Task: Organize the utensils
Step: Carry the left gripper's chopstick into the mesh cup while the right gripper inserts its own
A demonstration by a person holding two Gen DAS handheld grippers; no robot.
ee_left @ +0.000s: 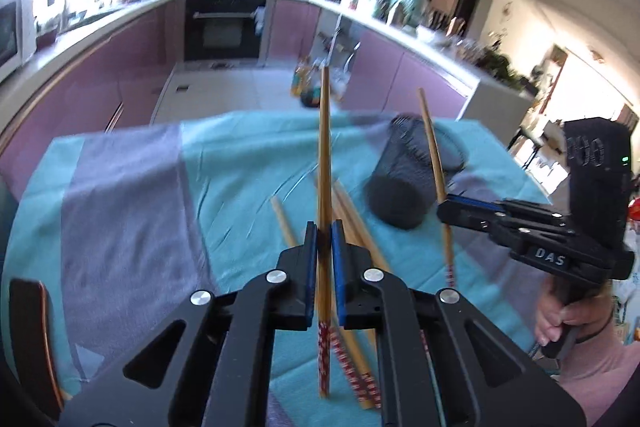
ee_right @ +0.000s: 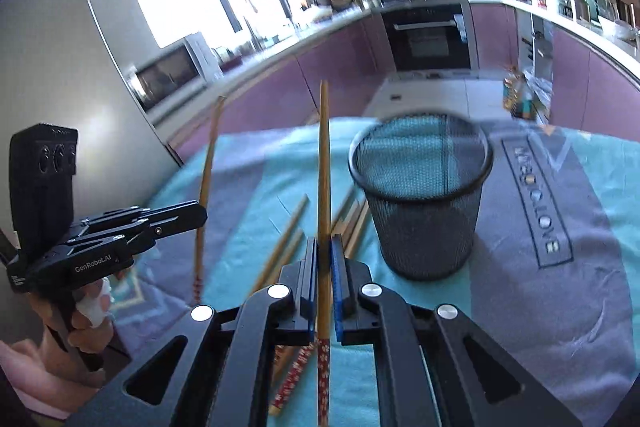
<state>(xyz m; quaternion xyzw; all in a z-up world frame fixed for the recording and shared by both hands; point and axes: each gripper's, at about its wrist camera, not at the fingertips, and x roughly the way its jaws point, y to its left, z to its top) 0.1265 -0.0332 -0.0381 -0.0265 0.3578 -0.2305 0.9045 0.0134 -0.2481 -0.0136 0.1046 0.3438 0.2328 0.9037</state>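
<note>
In the left wrist view my left gripper (ee_left: 324, 231) is shut on a wooden chopstick (ee_left: 325, 147) with a red patterned end; it stands almost upright above the cloth. To the right, my right gripper (ee_left: 442, 209) is shut on a second chopstick (ee_left: 432, 143), just in front of the black mesh cup (ee_left: 400, 191). The right wrist view shows that gripper (ee_right: 324, 247) clamped on its chopstick (ee_right: 323, 155), the cup (ee_right: 424, 219) upright and empty to the right, and the left gripper (ee_right: 202, 211) with its chopstick (ee_right: 208, 155). Several loose chopsticks (ee_left: 283, 221) (ee_right: 286, 231) lie on the cloth between us.
A teal and grey cloth (ee_left: 132, 195) (ee_right: 560, 287) covers the table. A dark chair back (ee_left: 28, 339) stands at the near left edge. A person's hands (ee_left: 560, 319) (ee_right: 88, 307) hold the gripper handles. Purple kitchen cabinets and an oven (ee_left: 226, 27) lie beyond the table.
</note>
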